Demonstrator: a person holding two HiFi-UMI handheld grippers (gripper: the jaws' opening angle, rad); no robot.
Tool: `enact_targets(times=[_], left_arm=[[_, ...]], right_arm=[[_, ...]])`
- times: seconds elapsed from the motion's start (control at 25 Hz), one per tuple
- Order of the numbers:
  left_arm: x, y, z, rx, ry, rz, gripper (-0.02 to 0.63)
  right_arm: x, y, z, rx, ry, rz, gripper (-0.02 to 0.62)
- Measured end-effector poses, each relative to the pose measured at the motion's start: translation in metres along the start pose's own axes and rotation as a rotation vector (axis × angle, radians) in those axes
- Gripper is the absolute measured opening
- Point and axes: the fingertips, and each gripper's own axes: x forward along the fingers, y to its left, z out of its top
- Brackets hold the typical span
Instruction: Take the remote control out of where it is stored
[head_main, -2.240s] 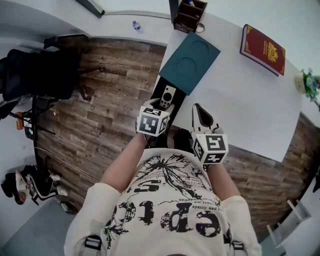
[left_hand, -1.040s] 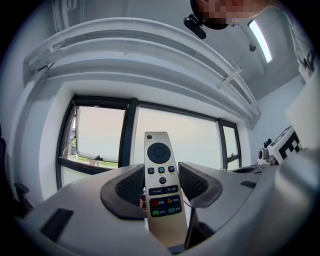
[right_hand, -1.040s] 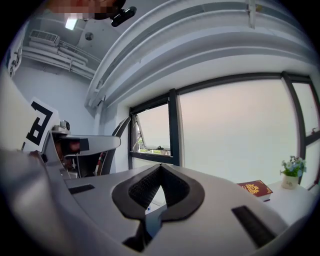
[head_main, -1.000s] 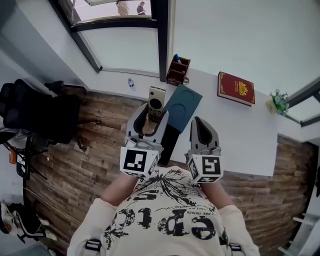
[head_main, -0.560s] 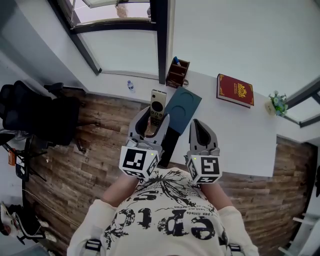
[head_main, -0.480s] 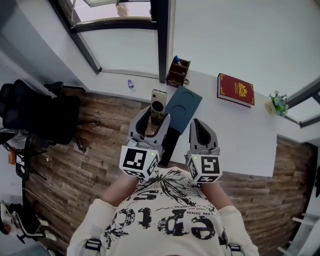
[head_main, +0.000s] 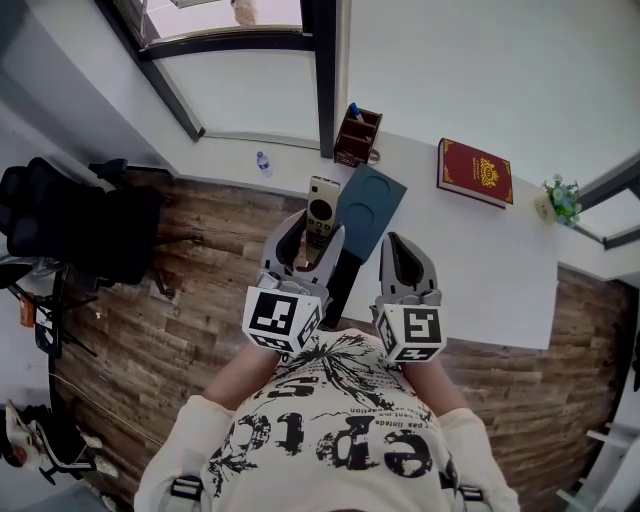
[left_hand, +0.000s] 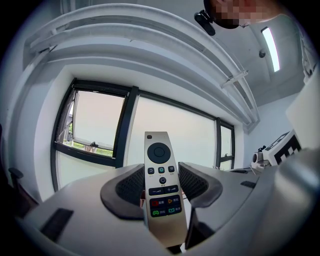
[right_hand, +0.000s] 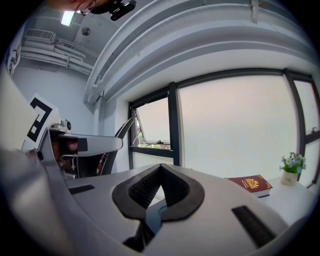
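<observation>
The remote control is a slim silver bar with a round pad and coloured buttons. My left gripper is shut on its lower half and holds it upright in the air, above the floor and left of the desk edge. In the left gripper view the remote stands between the two black pads, pointing at the windows. My right gripper hovers beside it over the white desk. Its jaws meet at the tips with nothing between them. The open black drawer lies below, between the grippers.
On the desk lie a teal mat, a red book, a brown pen holder and a small plant. A black chair stands on the wooden floor at the left, and a water bottle stands by the window wall.
The left gripper has lifted the remote up out of the drawer and away from the desk. Over the last second both grippers have hardly moved.
</observation>
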Motion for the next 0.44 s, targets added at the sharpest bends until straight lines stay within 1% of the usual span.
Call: enact_targets(times=[0.2,0.44], left_arm=[[0.0035,-0.0034,-0.0033,0.013,0.011,-0.005,0.221],[0.0065,-0.0036,-0.0093,0.01,0.021,-0.01,0.221]], right_arm=[[0.0013,-0.0032,-0.0021,-0.001,0.011,0.004,0.002],[0.0038,-0.0063,-0.0039,0.001,0.002,0.005,0.002]])
